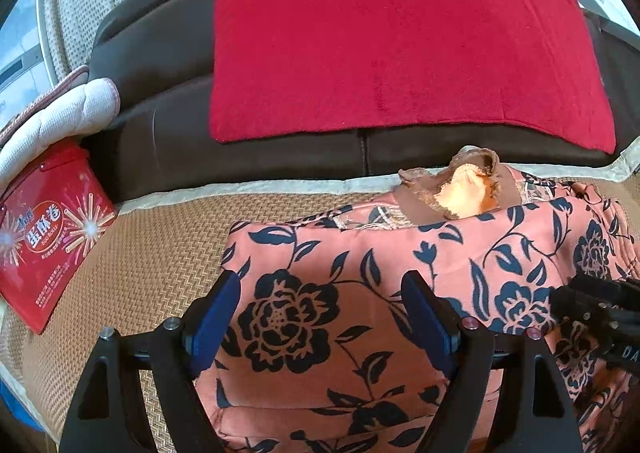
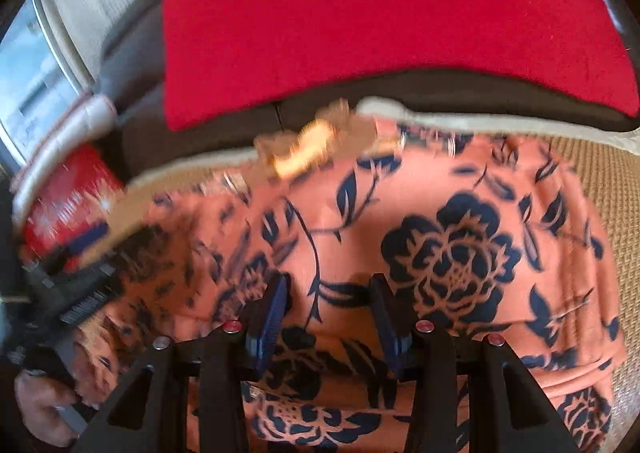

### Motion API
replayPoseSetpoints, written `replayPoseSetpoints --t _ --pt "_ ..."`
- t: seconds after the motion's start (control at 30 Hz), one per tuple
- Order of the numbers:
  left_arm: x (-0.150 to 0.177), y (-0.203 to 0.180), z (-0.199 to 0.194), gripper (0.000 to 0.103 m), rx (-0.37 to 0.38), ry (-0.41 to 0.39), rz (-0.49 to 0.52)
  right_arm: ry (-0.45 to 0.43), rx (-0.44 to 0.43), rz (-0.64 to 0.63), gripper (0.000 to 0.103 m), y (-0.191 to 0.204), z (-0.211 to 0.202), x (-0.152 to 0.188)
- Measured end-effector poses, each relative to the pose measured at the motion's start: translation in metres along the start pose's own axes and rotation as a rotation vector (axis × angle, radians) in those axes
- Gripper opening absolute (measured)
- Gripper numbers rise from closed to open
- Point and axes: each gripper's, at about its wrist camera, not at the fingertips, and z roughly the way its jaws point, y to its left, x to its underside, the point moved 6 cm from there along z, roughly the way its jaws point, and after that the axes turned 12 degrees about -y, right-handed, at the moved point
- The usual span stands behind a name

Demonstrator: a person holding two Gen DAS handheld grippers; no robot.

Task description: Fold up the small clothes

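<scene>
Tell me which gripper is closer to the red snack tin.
Left. The left gripper hovers over the floral garment's edge nearest the red snack tin; the right gripper is farther across the garment.

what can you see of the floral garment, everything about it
The floral garment is soft salmon-pink cloth printed with dark navy roses and leaves. It lies bunched in folds on the woven mat, below the red towel. A tan, lace-edged lining shows at its far edge. Both claws sit over it.
</scene>
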Motion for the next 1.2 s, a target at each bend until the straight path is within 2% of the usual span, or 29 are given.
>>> replayPoseSetpoints --t 0.17,0.43,0.87,1.2 --pt "-0.006 -0.001 -0.005 0.083 -0.008 -0.021 -0.001 0.002 -0.018 0.023 0.048 0.0 0.006 0.005" --pt "-0.015 0.018 -0.014 0.083 -0.048 -0.053 -0.072 0.008 -0.019 0.011 0.048 -0.003 0.001 0.004" --pt "-0.028 0.086 -0.042 0.083 -0.178 -0.139 -0.229 0.008 -0.013 -0.009 0.049 -0.008 -0.001 0.003" --pt "-0.035 0.123 -0.067 0.083 -0.244 -0.207 -0.286 0.005 -0.01 -0.016 0.049 -0.006 0.001 0.003"
